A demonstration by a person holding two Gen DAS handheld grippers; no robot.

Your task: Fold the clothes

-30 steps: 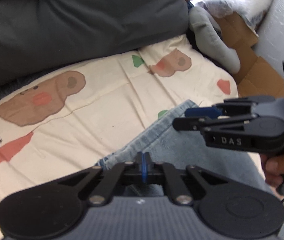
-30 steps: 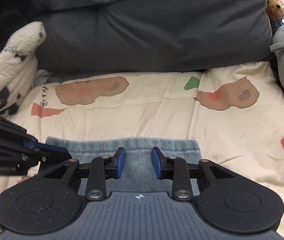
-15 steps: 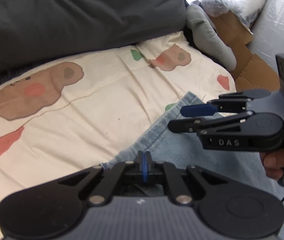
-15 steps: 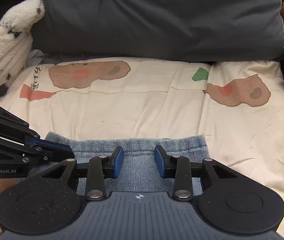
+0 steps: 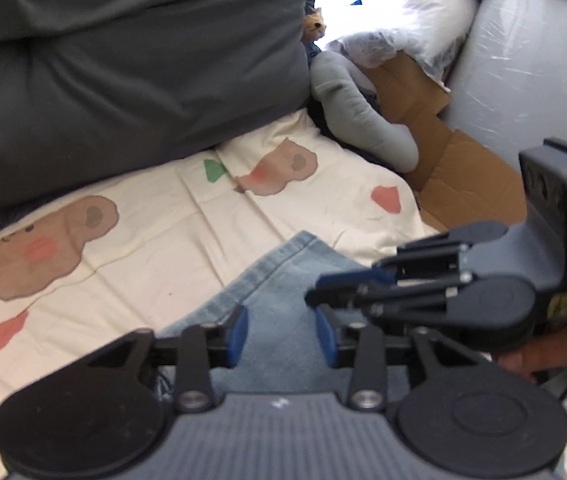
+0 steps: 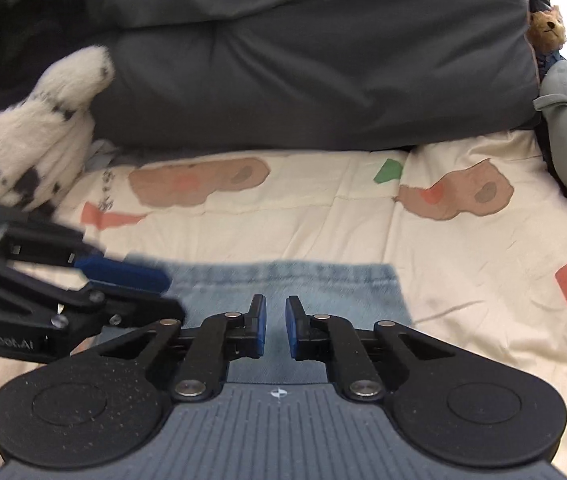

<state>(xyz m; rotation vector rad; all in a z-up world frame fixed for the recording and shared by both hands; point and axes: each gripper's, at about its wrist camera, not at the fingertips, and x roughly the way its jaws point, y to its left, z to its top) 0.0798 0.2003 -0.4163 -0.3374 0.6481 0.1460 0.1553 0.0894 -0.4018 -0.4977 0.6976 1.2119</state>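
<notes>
A folded light-blue denim garment [image 5: 283,276] [image 6: 315,284] lies flat on a cream bedsheet [image 5: 155,248] [image 6: 323,224] printed with bears. My left gripper [image 5: 283,336] hovers over the garment's near part. Its jaws are opening, and the gap between the blue pads [image 5: 239,334] shows only the cloth lying below. My right gripper [image 6: 276,326] is above the denim too. Its jaws are closing to a narrow gap with no cloth pinched. Each gripper appears in the other's view: the right gripper [image 5: 319,290] from the right, the left gripper [image 6: 169,296] from the left.
A dark grey duvet [image 6: 303,72] bounds the back of the sheet. A spotted white plush [image 6: 31,148] lies at the left, a grey plush [image 5: 359,116] and a small teddy bear [image 6: 547,28] at the right. Cardboard [image 5: 459,176] and a bagged white pillow [image 5: 399,12] lie beyond.
The left gripper was shut on the denim's edge and now stands open, the cloth released. The right gripper's jaws have narrowed. The denim lies a little farther forward on the sheet.
</notes>
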